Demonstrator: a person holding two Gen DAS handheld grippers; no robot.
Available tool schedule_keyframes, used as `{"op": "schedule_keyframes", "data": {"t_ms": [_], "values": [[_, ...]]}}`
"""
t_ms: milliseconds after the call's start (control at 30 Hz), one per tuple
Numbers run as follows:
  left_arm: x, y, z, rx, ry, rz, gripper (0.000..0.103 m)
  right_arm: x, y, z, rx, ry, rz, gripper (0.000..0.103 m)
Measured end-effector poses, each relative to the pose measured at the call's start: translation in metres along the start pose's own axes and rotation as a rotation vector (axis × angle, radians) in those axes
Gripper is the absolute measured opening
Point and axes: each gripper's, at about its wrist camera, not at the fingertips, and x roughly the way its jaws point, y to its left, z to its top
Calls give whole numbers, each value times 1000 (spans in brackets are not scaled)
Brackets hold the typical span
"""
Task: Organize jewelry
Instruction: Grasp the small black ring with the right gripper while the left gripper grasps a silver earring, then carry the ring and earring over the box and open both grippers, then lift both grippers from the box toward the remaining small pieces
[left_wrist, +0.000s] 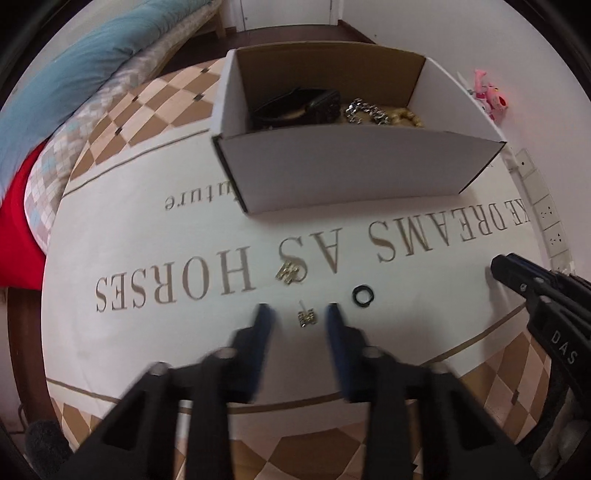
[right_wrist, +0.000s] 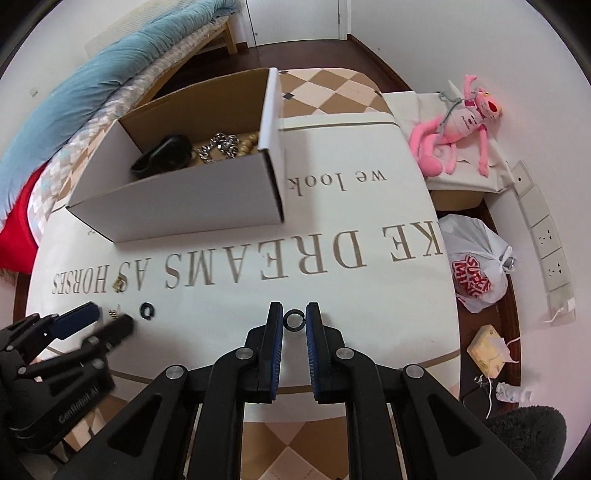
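Your right gripper (right_wrist: 294, 319) is clamped on a black ring (right_wrist: 294, 319), pads touching both its sides. Your left gripper (left_wrist: 299, 317) straddles a small gold piece (left_wrist: 306, 317); the jaws stand apart from it in the blurred left wrist view, so no grip there. A second black ring (left_wrist: 363, 295) lies just right of it on the cloth (left_wrist: 147, 240), and a gold clasp (left_wrist: 287, 272) sits on the lettering. Beyond, the cardboard box (left_wrist: 351, 173) holds chain and beads.
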Motion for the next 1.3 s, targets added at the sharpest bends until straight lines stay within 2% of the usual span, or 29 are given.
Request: {"op": "schedule_keyframes", "data": {"t_ms": [100,333,500,633,800,967,1100,1133,1167,1200,1233,1267,1300], "values": [[0,-4,2,11,-6,-3,7,1,-1,0,4,0,-1,13],[-3,-5,2,6,2,-18,6,-11,0,4,6,-21,15,13],[-43,2,10,-29,-37,-86,6,-42,1,16,25,-66,80,13],[-78,12,44,-63,-80,-166,6,-70,1,38,52,-108,160,13],[-94,26,105,-89,-109,-229,6,-86,10,89,34,-147,212,13],[-83,29,139,-77,-96,-193,6,-65,18,128,-1,-109,206,13],[-67,28,152,-75,-38,-149,10,-40,24,149,-28,-35,187,13],[-64,30,153,-84,-26,-135,17,-34,25,153,-30,-9,187,14],[-61,31,154,-89,-13,-105,38,-29,24,156,-26,12,185,14],[-59,33,154,-93,-10,-78,51,-25,24,158,-29,26,178,18],[-60,35,155,-98,-22,-72,73,-24,22,159,-30,27,172,26],[-62,38,153,-106,-34,-67,79,-24,20,159,-28,24,166,31],[-63,41,152,-113,-41,-63,79,-24,19,160,-28,22,162,39]]}}
